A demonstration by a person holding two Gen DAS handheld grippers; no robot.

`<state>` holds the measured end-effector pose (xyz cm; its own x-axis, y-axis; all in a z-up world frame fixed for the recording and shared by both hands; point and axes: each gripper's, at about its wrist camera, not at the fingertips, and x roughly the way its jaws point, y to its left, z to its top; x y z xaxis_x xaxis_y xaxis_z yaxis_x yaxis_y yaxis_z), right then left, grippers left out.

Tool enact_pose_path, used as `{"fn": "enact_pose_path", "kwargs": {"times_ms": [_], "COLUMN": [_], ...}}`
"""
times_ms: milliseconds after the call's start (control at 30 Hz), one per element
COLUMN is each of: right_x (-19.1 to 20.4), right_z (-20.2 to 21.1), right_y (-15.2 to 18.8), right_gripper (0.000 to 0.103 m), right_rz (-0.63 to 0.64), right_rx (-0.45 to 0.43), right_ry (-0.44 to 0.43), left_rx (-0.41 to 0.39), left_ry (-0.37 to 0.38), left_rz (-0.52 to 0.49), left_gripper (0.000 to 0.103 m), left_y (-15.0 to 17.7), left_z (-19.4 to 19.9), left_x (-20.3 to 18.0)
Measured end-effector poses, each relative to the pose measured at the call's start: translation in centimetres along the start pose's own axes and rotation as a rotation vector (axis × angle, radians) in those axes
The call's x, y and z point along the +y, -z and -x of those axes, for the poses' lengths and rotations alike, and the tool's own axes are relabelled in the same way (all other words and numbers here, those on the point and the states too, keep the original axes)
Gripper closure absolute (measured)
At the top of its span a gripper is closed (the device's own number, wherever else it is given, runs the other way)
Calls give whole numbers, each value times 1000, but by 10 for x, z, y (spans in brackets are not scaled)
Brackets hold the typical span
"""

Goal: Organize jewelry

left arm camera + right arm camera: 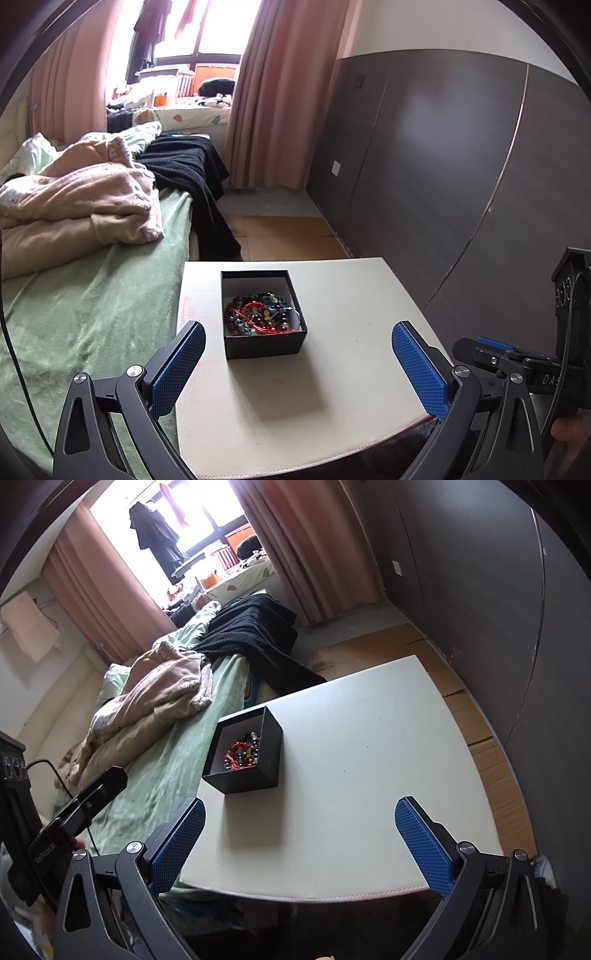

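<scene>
My left claw point(297, 363) hangs wide open above the near edge of the white bench point(351, 387), its blue pads point(179, 365) spread far apart with nothing between them. My right claw point(299, 843) is the same: jaws wide apart, empty, hovering over the bench's near edge.

The black box point(264, 345) sits open on the bench, toward the left edge, the one that runs beside the bed point(92, 295). It is closer to the far left corner than to the near edge. Inside it lies the jewelry point(258, 314), a tangled heap of beaded bracelets with red cord, dark beads and some pale blue ones, piled against the near wall of the box. In the right wrist view the box point(258, 753) appears left of centre and turned corner-on, and the jewelry point(242, 753) shows as a small cluster low in it. The rest of the bench top is bare white surface with faint marks.

Neither claw touches the box; both are held well short of it. From the left wrist view my right claw's body shows at the right edge of the frame, beyond the bench's right edge.

On the bed, a pink blanket point(74, 199) is bunched up and a black knitted throw point(192, 177) drapes over the side.
</scene>
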<state>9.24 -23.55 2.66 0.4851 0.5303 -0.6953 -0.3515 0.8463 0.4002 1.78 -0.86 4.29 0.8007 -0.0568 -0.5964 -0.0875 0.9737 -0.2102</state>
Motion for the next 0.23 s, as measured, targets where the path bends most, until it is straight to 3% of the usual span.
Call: {"fn": "enact_pose_path", "kwargs": {"times_ms": [233], "right_x": [0], "right_z": [-1], "right_y": [0], "right_gripper": [0], "right_rz": [-8], "right_rx": [5], "right_ry": [5], "left_rx": [-2], "left_ry": [-2], "left_rz": [-16], "left_gripper": [2], "left_y": [1], "left_z": [-1], "left_x": [-3]}}
